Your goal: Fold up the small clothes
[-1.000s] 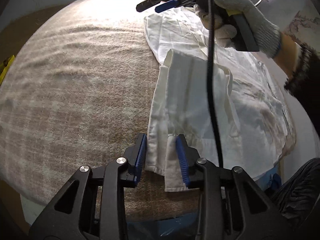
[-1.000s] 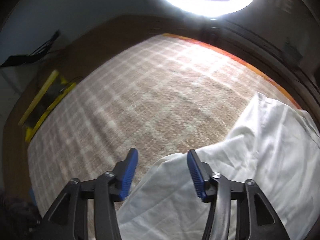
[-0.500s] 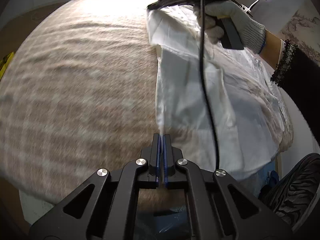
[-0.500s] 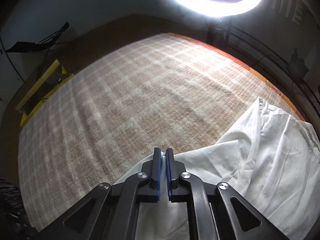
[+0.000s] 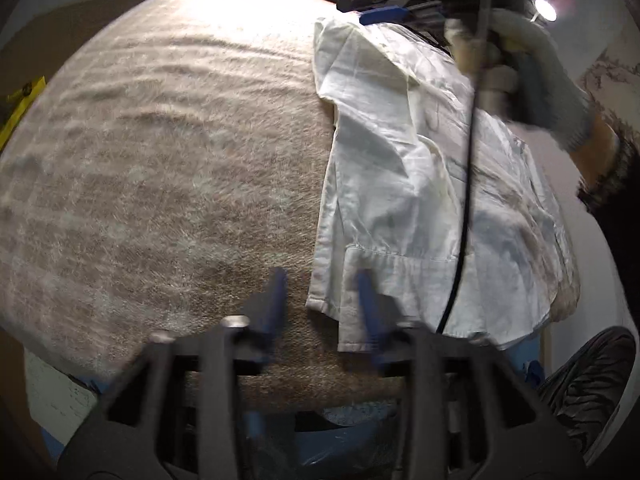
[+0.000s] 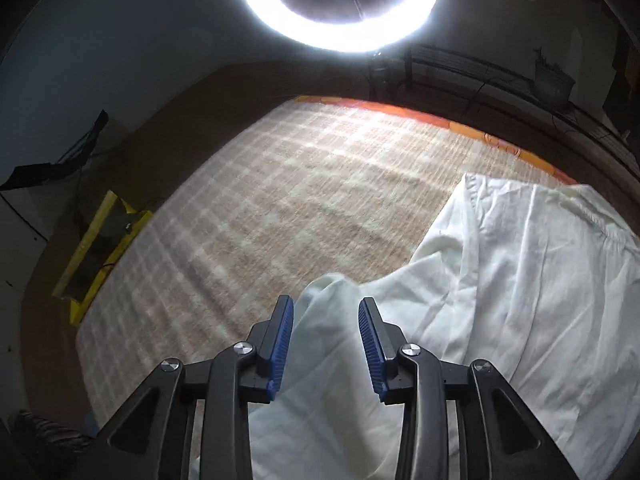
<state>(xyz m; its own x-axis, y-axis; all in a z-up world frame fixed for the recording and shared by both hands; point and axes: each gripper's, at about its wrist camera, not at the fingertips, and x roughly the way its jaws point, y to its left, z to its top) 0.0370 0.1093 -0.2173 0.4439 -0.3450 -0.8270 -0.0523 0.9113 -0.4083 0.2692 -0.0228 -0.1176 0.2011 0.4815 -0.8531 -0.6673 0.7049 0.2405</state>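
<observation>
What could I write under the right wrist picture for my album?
Open tongs over a white shirt on a checked blanket, beneath a bright ring light.

Shirt [image 5: 400, 168] lay on the blanket [image 5: 160, 160], on its right part in the left wrist view. Left claw [image 5: 322, 300] sat at the shirt's near corner, jaws apart, the hem between them. Right claw [image 6: 326, 344] sat at the far end, jaws apart, a fabric fold between them. Ring light [image 6: 338, 4] hung above.
</observation>
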